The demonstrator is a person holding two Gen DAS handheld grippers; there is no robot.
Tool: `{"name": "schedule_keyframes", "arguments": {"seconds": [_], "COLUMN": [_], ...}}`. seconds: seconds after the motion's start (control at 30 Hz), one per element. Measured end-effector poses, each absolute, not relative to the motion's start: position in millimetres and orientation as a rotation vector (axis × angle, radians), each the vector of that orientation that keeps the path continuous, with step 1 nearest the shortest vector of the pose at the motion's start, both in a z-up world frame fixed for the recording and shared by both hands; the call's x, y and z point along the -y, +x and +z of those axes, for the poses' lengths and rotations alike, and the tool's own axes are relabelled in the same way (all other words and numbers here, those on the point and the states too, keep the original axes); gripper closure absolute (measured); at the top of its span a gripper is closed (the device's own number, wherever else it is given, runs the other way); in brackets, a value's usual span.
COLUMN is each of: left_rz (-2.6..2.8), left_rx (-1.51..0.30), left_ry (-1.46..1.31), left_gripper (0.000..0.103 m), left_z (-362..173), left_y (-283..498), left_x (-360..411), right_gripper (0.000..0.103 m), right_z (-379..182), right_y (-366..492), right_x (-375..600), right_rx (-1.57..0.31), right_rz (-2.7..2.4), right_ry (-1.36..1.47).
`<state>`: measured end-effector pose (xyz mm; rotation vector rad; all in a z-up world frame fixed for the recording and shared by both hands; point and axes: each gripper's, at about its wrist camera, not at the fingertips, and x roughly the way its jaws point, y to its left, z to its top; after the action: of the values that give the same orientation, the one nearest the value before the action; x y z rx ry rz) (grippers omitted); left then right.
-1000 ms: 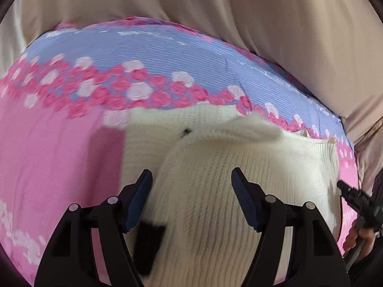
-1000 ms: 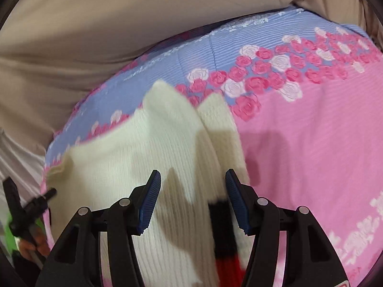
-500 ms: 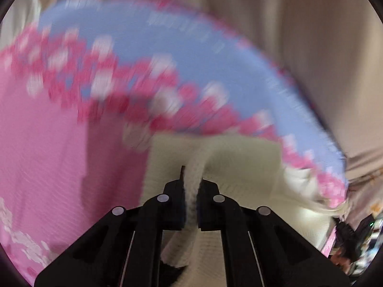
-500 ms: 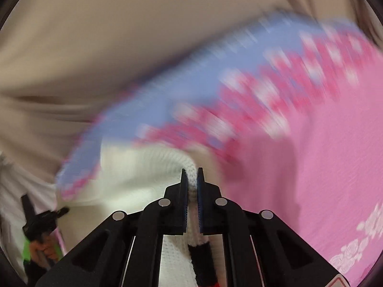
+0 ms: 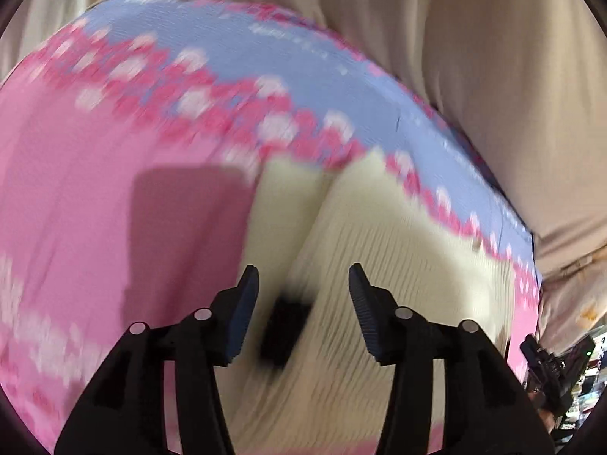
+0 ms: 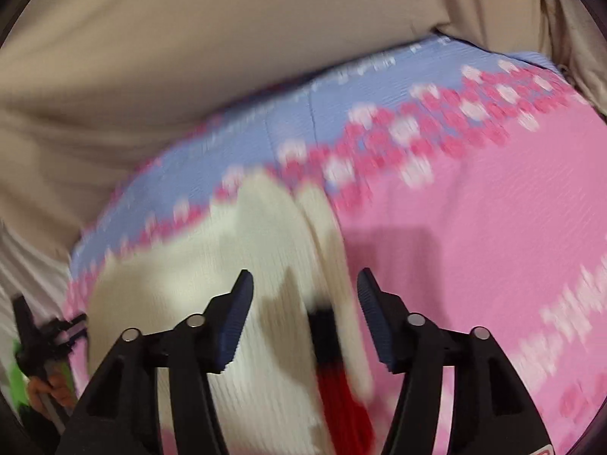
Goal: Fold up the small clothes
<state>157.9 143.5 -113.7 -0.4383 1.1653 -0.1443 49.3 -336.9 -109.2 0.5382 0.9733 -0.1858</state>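
The left tool [image 5: 303,299] stands with its two fingers spread wide, nothing between the blue ribbed pads [image 5: 242,314]; they hang just above a cream knitted garment [image 5: 379,273]. A black patch [image 5: 284,330] on the knit shows in the gap between the fingers, too blurred to tell what it is. The garment is doubled over on itself, a rounded fold ridge running away from the tool toward the far edge, with a lower layer showing to the left of the ridge.

The right tool [image 6: 303,303] is likewise spread apart and grips nothing. Below its fingers [image 6: 373,318] lies the same cream knitted garment [image 6: 235,265], its folded edge passing up between the pads, with a black band [image 6: 322,333] and a red band [image 6: 341,405] along the strip nearest the camera (both views are smeared by motion blur, so the finer knit detail is lost).

The garment rests on a pink sheet [image 6: 474,246] [image 5: 95,208] with a border of pink and white roses [image 5: 235,102] and a pale blue stripe [image 6: 303,121] beyond them. A beige cloth [image 6: 189,38] [image 5: 474,57] lies past the sheet's far edge. Shadows of the tools fall on the pink sheet beside the garment. At the left edge of the right view, the other hand [image 6: 53,386] holds the dark handle of its tool.
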Motion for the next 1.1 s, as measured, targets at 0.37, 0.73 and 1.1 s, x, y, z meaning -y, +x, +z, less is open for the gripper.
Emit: {"name": "schedule_keyframes", "arguments": {"seconds": [0.37, 0.73, 1.1], "left_rz": [-0.041, -0.093, -0.067], "left_rx": [-1.199, -1.216, -1.435], "left_ry": [-0.697, -0.649, -0.565], "left_gripper": [0.049, 0.094, 0.093], "left_z": [-153, -119, -165], "left_y": [83, 74, -27], "left_x": [-164, -172, -196], "right_gripper": [0.043, 0.093, 0.094], "right_z": [-177, -120, -177], "right_y": [-34, -33, -145], "right_x": [322, 336, 331], "right_rx": [-1.039, -0.928, -1.237], "right_rz": [-0.145, -0.154, -0.254], "right_ry": [0.943, 0.91, 0.762]}}
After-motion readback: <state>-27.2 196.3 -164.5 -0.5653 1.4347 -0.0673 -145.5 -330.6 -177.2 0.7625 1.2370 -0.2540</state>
